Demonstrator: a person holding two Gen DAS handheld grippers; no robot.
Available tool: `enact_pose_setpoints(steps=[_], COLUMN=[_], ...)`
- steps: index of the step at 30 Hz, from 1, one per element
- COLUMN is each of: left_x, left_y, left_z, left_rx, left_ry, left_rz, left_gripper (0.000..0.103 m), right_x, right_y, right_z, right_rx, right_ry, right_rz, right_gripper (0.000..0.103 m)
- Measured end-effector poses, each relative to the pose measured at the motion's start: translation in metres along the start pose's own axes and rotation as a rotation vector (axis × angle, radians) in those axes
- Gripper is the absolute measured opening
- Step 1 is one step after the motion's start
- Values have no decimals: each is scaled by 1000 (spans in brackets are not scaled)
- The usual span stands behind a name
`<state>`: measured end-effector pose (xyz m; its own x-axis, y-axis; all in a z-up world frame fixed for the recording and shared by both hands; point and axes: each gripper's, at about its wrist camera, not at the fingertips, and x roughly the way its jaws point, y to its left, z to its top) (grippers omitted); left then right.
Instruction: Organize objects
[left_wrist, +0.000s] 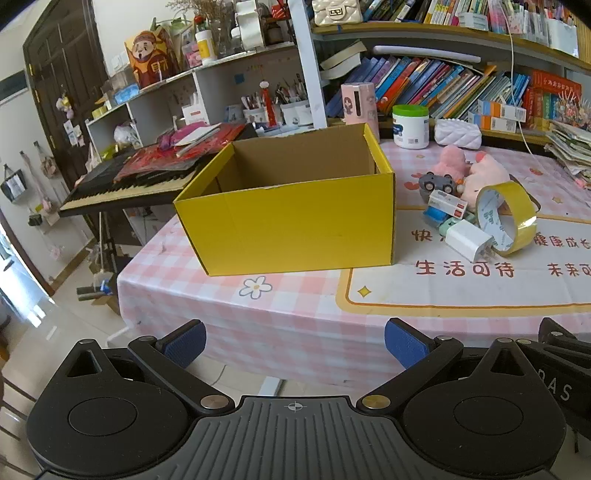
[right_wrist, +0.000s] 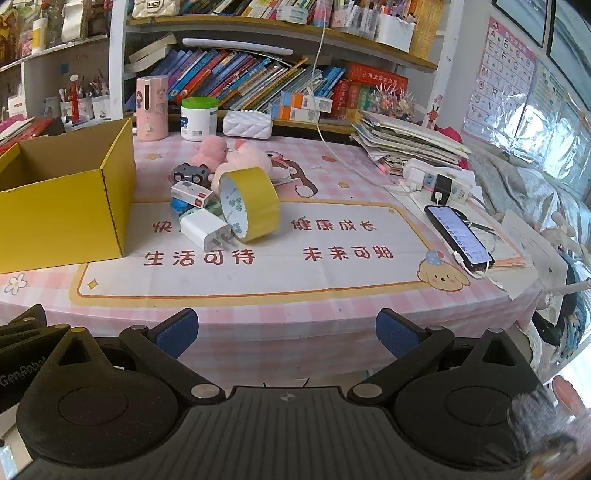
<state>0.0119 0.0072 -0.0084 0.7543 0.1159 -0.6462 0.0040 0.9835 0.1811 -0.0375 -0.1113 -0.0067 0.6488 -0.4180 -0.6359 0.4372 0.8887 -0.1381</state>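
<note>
An open yellow cardboard box (left_wrist: 288, 218) (right_wrist: 62, 206) stands on the pink checked tablecloth; what I can see of its inside is bare. To its right lies a small heap: a yellow tape roll (left_wrist: 506, 218) (right_wrist: 249, 205) on edge, a white plug charger (left_wrist: 467, 242) (right_wrist: 203, 229), a small white carton (left_wrist: 447, 203) (right_wrist: 190, 194), a grey toy car (left_wrist: 437, 182) (right_wrist: 190, 172) and pink plush toys (left_wrist: 480, 173) (right_wrist: 236, 155). My left gripper (left_wrist: 295, 341) hangs open off the table's near edge, facing the box. My right gripper (right_wrist: 286, 332) is open too, nothing between its blue pads, short of the heap.
At the table's back stand a pink dispenser (right_wrist: 151, 109), a white green-lidded tub (right_wrist: 198, 118) and a white quilted pouch (right_wrist: 248, 123) before bookshelves. Right side: stacked papers (right_wrist: 406, 142), a power strip (right_wrist: 437, 181), a charging phone (right_wrist: 458, 236). A keyboard (left_wrist: 125, 184) stands left of the table.
</note>
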Motion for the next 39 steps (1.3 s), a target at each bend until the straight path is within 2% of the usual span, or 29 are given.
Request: enact_pose_setpoints(steps=[39], left_x=[0], left_y=[-2], left_z=[2], left_rx=[2], left_ry=[3], left_rz=[0], left_gripper=[103], right_x=[2], right_y=[2], right_z=[-2], right_rx=[-3], right_ry=[0], right_rz=[-5], right_gripper=[103])
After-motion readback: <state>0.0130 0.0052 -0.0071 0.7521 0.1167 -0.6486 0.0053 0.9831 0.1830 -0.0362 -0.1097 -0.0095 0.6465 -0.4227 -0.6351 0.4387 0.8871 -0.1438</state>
